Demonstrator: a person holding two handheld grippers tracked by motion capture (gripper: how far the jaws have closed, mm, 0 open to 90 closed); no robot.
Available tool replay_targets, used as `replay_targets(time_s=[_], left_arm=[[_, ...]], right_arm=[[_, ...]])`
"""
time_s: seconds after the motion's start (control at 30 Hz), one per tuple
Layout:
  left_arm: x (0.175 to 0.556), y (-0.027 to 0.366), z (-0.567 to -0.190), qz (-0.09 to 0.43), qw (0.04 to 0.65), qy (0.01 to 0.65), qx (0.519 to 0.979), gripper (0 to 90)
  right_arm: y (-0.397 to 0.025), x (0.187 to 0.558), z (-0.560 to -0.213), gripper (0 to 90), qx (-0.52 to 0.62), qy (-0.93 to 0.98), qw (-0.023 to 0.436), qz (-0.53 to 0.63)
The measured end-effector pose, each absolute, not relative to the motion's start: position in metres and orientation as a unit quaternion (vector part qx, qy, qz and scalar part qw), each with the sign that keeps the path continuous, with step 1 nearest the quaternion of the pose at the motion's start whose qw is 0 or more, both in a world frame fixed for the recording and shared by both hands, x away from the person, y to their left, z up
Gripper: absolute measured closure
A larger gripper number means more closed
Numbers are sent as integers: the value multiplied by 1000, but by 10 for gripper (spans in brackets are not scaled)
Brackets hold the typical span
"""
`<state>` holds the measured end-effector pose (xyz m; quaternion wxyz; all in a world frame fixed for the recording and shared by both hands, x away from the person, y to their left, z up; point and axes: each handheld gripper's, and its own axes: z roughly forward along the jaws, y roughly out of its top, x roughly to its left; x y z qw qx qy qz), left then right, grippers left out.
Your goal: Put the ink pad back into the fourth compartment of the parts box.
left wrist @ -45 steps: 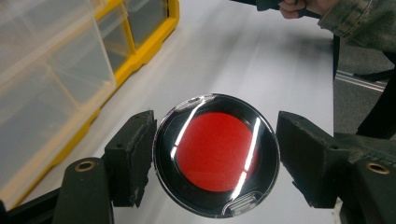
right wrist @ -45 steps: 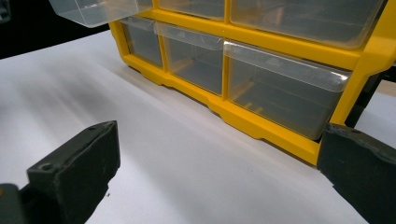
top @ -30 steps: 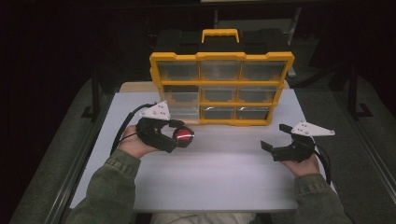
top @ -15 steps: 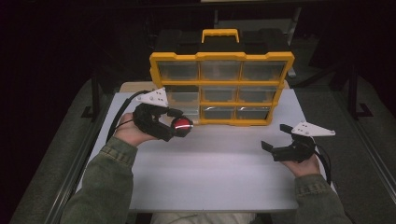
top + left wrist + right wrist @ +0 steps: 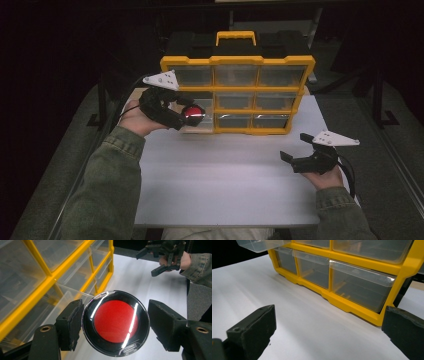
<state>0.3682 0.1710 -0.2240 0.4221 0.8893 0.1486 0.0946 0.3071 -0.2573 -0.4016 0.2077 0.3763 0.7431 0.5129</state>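
Note:
A round black disc with a red centre (image 5: 193,113) (image 5: 115,322) hangs above the table. My left gripper (image 5: 189,113) (image 5: 116,323) is shut on it, one pad on each side. It is held close in front of the left column of a yellow organizer (image 5: 237,95) (image 5: 50,277) with clear drawers. A clear drawer (image 5: 72,291) (image 5: 259,245) in that column is pulled out beside the disc. My right gripper (image 5: 296,147) (image 5: 328,332) is open and holds nothing, low over the table at the right, facing the organizer's bottom row (image 5: 359,287).
The white tabletop (image 5: 225,180) lies between the two hands. The organizer stands at its far edge, with a yellow handle (image 5: 235,36) on top. Dark floor and metal stands surround the table. My right gripper (image 5: 160,257) appears far off in the left gripper view.
My left gripper has carried the disc up and away from me, toward the organizer's left drawers. The right gripper has stayed where it was.

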Motion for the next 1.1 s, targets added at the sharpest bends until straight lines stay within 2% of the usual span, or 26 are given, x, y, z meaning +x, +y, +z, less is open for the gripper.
replay_targets(time_s=[0.3, 0.97, 1.1], left_arm=[[384, 172, -220, 104, 412, 165, 890, 298], [415, 167, -246, 113, 388, 197, 893, 297], [418, 166, -247, 129, 380, 211, 891, 296]], right_arm=[[-257, 307, -402, 0, 375, 746, 206, 510], [-257, 307, -403, 0, 375, 748, 205, 508], [-258, 307, -404, 0, 375, 749, 203, 507]])
